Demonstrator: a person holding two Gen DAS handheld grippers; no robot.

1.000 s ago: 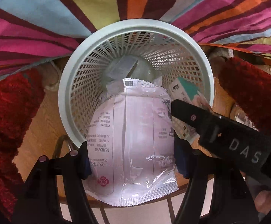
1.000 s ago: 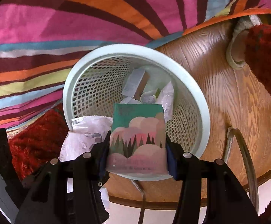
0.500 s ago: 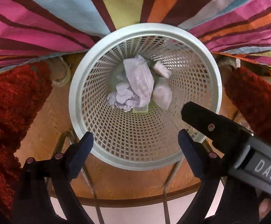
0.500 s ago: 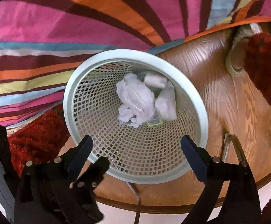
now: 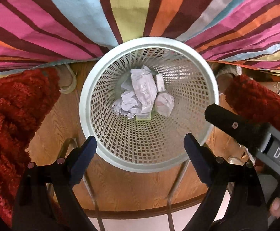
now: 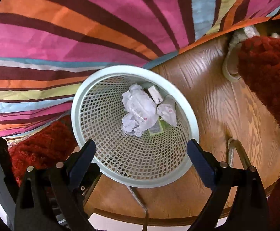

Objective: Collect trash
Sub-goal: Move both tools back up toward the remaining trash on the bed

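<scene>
My left gripper (image 5: pixel 140 146) and right gripper (image 6: pixel 141 150) both hang spread wide and empty above the mesh wastebasket (image 5: pixel 93 88). The trash (image 5: pixel 140 94), crumpled white wrappers and a small box, lies at the basket's bottom. The basket stands on a round wooden stool (image 5: pixel 120 184), striped cloth (image 5: pixel 66 25) behind it, red shaggy fabric (image 5: pixel 10 105) on either side.

Both grippers wide, empty, aimed steeply down.
Left gripper (image 5: pixel 140 144) and right gripper (image 6: pixel 141 150) hang side by side, nothing between their fingers.
</scene>
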